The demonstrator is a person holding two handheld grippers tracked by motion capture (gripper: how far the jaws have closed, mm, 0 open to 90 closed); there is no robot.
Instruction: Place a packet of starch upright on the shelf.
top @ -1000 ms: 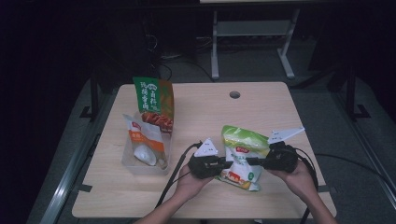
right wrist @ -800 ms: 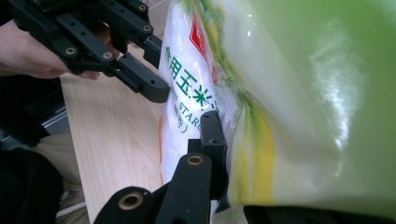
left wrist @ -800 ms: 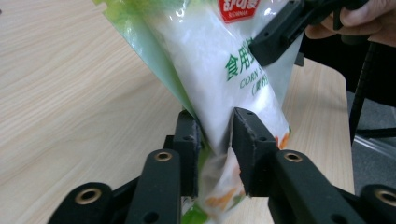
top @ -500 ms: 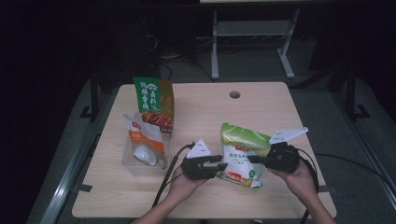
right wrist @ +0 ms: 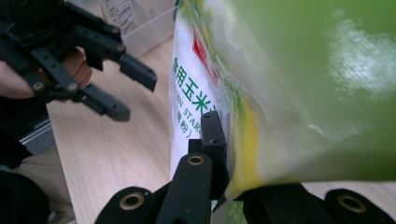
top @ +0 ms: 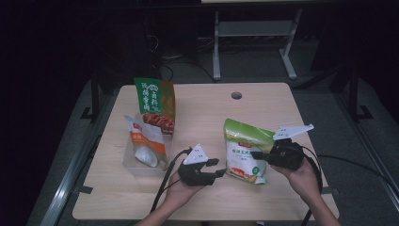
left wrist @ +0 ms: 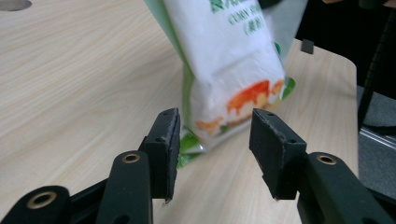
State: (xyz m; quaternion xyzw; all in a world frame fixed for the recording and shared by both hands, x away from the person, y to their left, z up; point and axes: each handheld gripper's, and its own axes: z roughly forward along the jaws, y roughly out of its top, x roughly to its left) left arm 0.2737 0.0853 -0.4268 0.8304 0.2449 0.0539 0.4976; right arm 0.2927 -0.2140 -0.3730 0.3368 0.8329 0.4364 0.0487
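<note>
- high view: my left gripper (top: 212,167) has just let go of the corn starch bag (top: 245,151) and backed a little toward the person; a second ago it was up against the bag's lower left side. its jaws have just been opening and now stand apart with nothing between them. my right gripper (top: 256,154) keeps its pinch on the bag's right edge, so i judge the bag is handed over to one grip. the bag sits right of centre on the table (top: 202,106), tilted, well apart from the clear bin (top: 133,165) with its two packets at the left.
- left gripper view: the jaws are half wide and empty. the bag (left wrist: 229,70) stands just beyond them, its bottom corner on the wood, leaning away to the upper left. it is white in front with a green edge, an orange picture low down and the print "corn".
- right gripper view: the jaws are clamped narrow on the bag's (right wrist: 261,93) side seam, yellow and green film bulging over them. the left gripper (right wrist: 112,77) hangs open beside it, apart from it.
</note>
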